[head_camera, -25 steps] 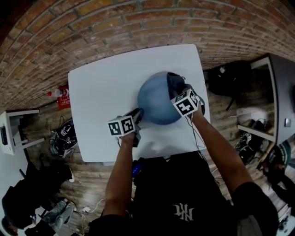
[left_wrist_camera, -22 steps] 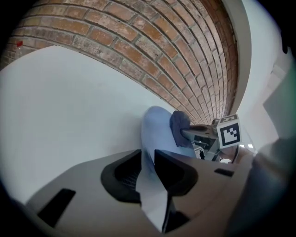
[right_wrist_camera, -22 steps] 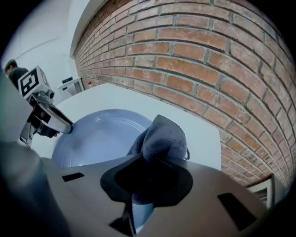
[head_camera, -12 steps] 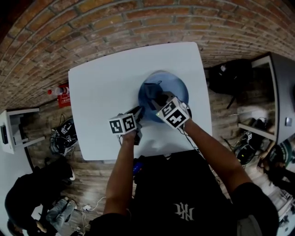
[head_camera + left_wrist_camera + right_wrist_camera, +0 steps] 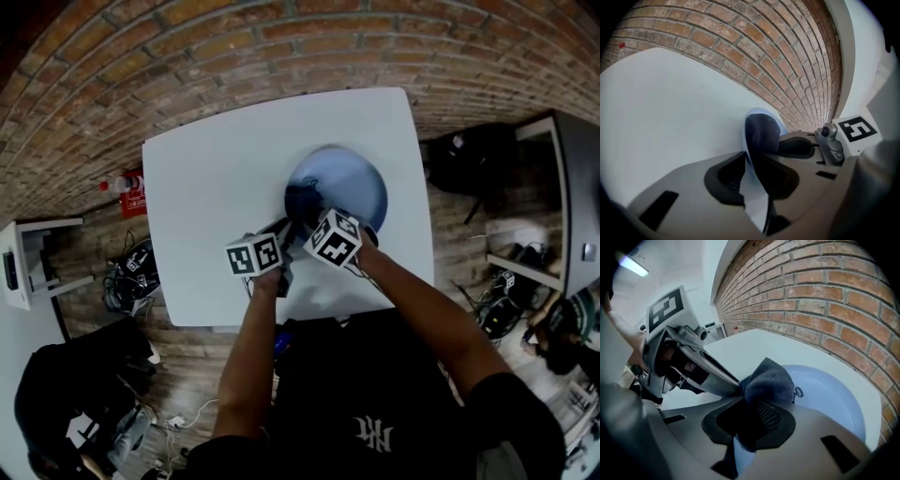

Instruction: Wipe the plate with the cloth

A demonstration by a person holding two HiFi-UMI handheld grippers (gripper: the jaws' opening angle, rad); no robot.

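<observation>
A round blue plate (image 5: 349, 183) lies on the white table (image 5: 216, 178). My left gripper (image 5: 284, 231) is at the plate's near-left rim. In the left gripper view the plate (image 5: 753, 194) runs edge-on between the two pads, and my left gripper (image 5: 751, 160) is closing on it, both pads against the rim. My right gripper (image 5: 310, 212) is shut on the dark grey cloth (image 5: 305, 199) and presses it onto the plate's left part, close to the left gripper. In the right gripper view the cloth (image 5: 771, 380) bunches out of my right gripper (image 5: 754, 409) over the plate (image 5: 834, 394).
The table stands against a brick wall (image 5: 281, 47). Its near edge (image 5: 281, 323) is just behind both grippers. Bags and cables (image 5: 127, 277) lie on the wooden floor to the left, and a dark desk (image 5: 572, 187) stands to the right.
My right gripper carried the cloth from the plate's far-right rim across to its left side, ending next to the left gripper. The left gripper stayed at the rim.
</observation>
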